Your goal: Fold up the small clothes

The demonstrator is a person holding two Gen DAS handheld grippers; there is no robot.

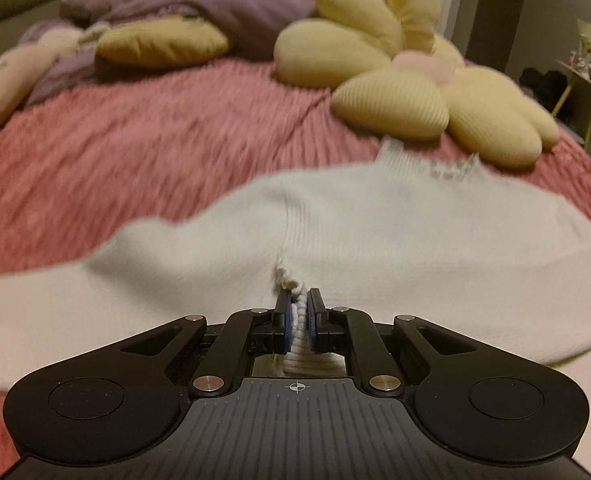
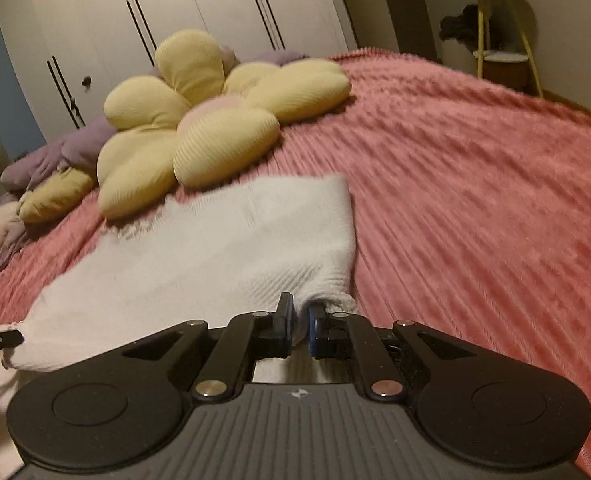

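Note:
A small white knit sweater [image 1: 375,232] lies spread on the pink ribbed bedspread [image 1: 155,140], its neck towards the pillows. My left gripper [image 1: 298,300] is shut on a bunched bit of the sweater's near edge, with knit fabric pinched between the blue pads. In the right wrist view the same sweater [image 2: 215,248] stretches away to the left, and my right gripper [image 2: 300,308] is shut on its near right corner. The left gripper's fingertip [image 2: 9,337] shows at the far left edge of that view, holding the other corner.
A big yellow flower-shaped cushion [image 1: 407,76] lies just beyond the sweater's neck. Purple bedding [image 1: 215,8] and a yellow pillow [image 1: 159,42] sit at the head of the bed. White wardrobe doors [image 2: 175,12] stand behind. A small yellow side table [image 2: 499,40] is off the bed's right.

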